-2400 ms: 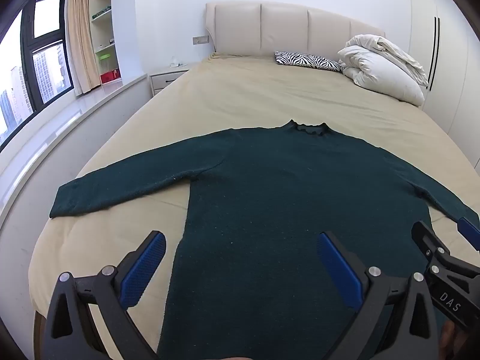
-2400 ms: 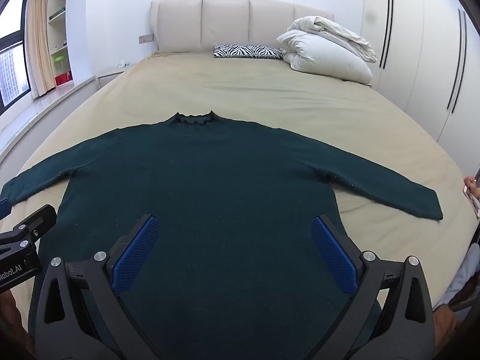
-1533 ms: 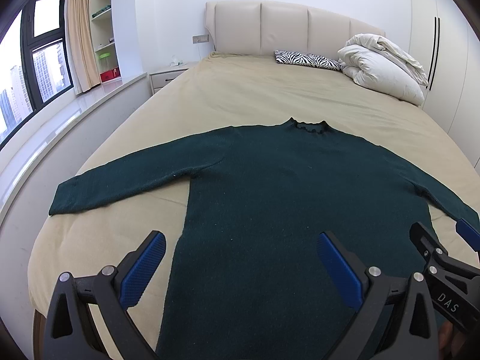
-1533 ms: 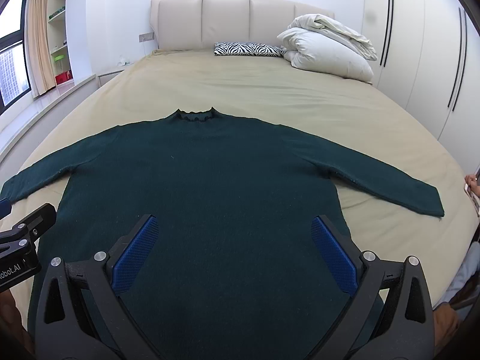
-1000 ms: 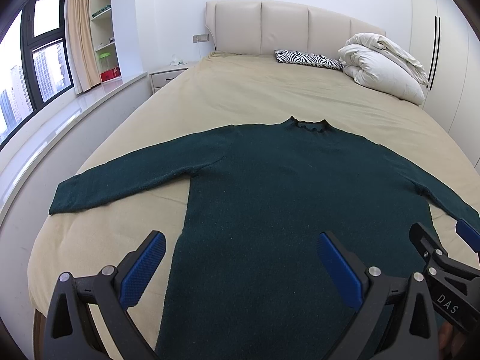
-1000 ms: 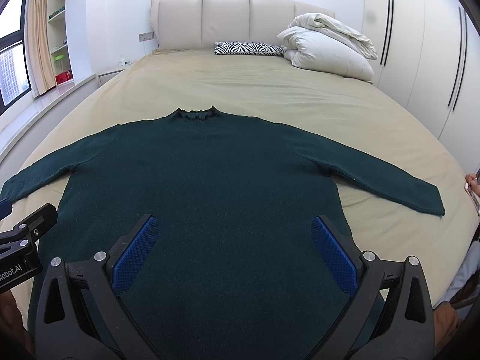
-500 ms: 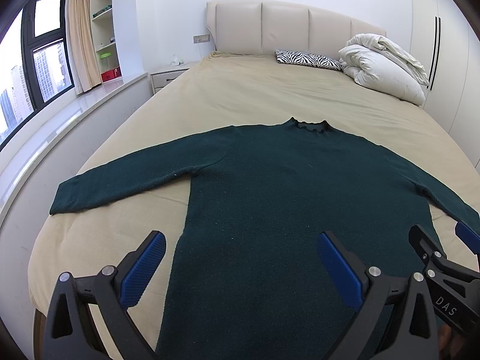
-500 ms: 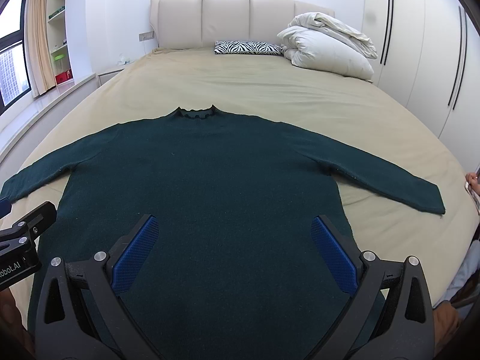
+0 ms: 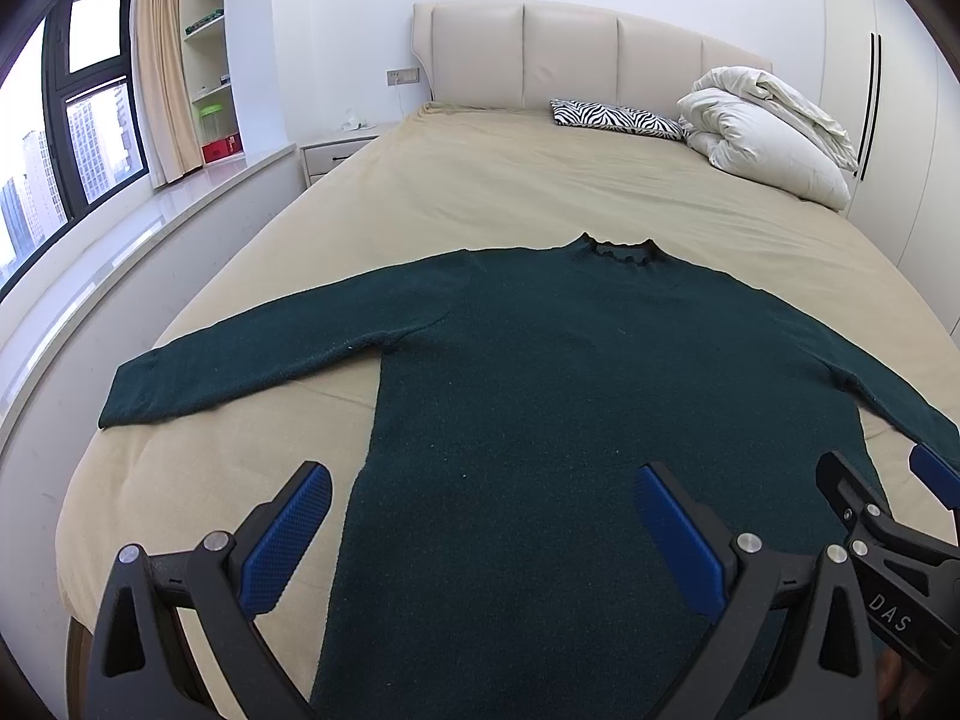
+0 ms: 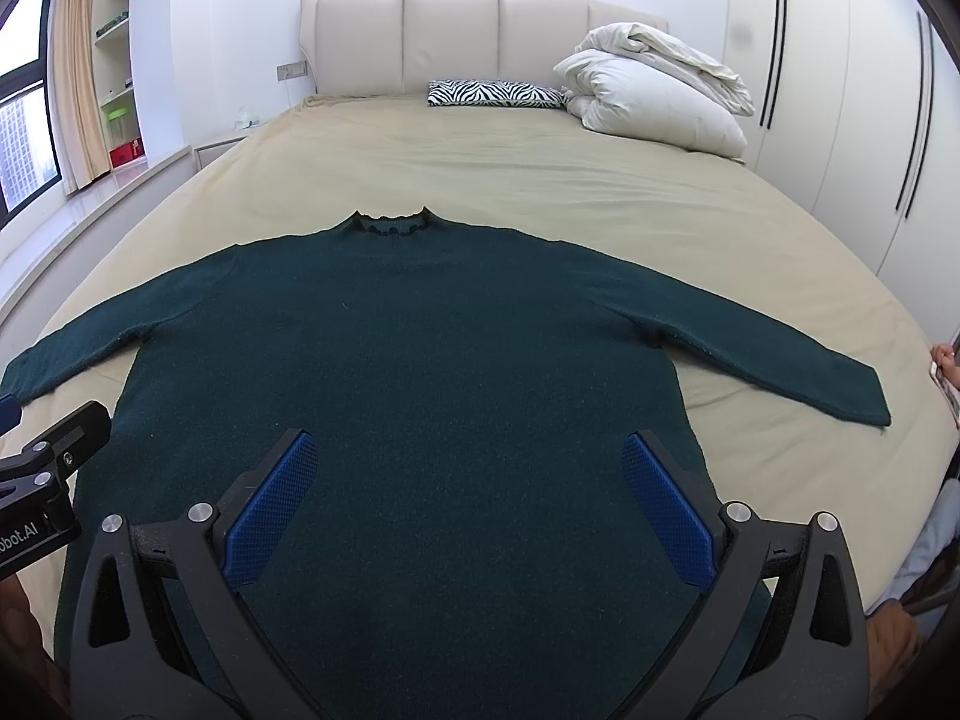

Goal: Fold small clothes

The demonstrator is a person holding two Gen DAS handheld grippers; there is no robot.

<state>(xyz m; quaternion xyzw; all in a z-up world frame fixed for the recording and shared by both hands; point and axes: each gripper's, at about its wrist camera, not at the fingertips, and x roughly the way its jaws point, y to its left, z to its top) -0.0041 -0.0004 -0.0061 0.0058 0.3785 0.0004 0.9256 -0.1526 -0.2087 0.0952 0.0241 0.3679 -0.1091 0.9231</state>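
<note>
The dark green sweater (image 9: 570, 420) lies flat and face-up on the bed (image 9: 540, 192), straight ahead of and beneath both my grippers, hem nearest me and collar (image 10: 390, 222) farthest. Its body runs lengthwise away from me; the sleeves stretch out crosswise. My left gripper (image 9: 480, 531) hangs over the hem's left part, its left finger out past the sweater's left edge, so the left sleeve (image 9: 240, 360) ahead and to its left is the nearer reach for that hand. My right gripper (image 10: 468, 504) hangs over the hem's middle and right part, with the right sleeve (image 10: 780, 354) ahead and to its right. Both grippers are spread wide, blue pads apart, holding nothing. I judge no fold has begun, and a sleeve is the likely first thing to bring in across the body.

On the right gripper's body, seen from the left wrist, I read "DAS"; on the left gripper's, seen from the right wrist, "obot.AI", cut off at the edge. Beyond the collar, by the headboard (image 10: 480, 42), lie a zebra-print pillow (image 10: 498, 93) and a white duvet (image 10: 654, 102)
</note>
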